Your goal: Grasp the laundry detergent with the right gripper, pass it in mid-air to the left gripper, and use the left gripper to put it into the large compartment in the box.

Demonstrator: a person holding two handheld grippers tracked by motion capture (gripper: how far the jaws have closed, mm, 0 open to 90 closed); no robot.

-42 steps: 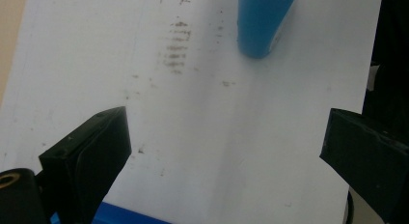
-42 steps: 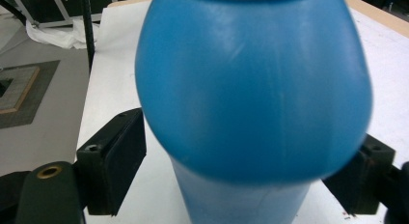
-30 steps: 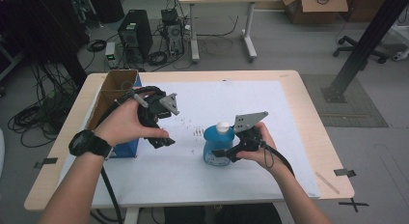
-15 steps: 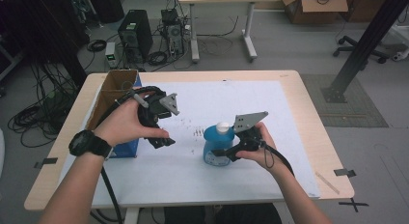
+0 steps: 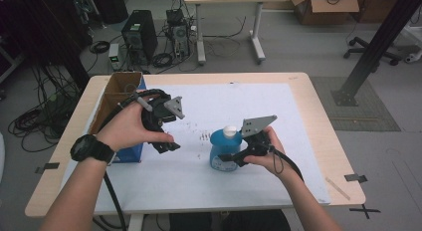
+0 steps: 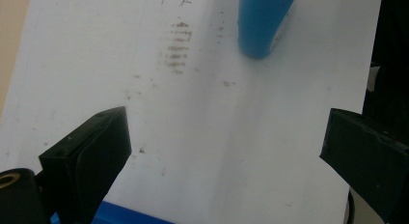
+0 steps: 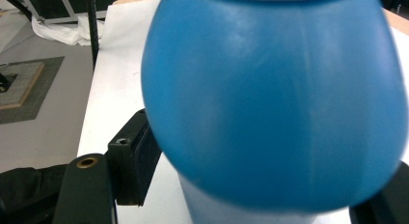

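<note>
The right gripper (image 5: 230, 159) has just been closing its jaws on the blue bottle (image 5: 221, 150), which stands upright between them on the white sheet (image 5: 298, 126). The bottle is round-shouldered with a white cap. Farther left, the left gripper (image 5: 166, 144) hovers spread wide.

One blue bottle (image 5: 222, 152) with one white cap (image 5: 229, 131) stands on one sheet of white paper (image 5: 278, 121), which covers one wooden table (image 5: 318, 106). One open cardboard box (image 5: 115, 94) sits at the table's left edge. Two handheld grippers are present, a left gripper (image 5: 166, 141) and a right gripper (image 5: 230, 159), each with two black jaws. One black wristwatch (image 5: 89, 149) is worn on the left arm. On the floor beyond: one computer tower (image 5: 138, 37) and one second table (image 5: 229, 2).
</note>
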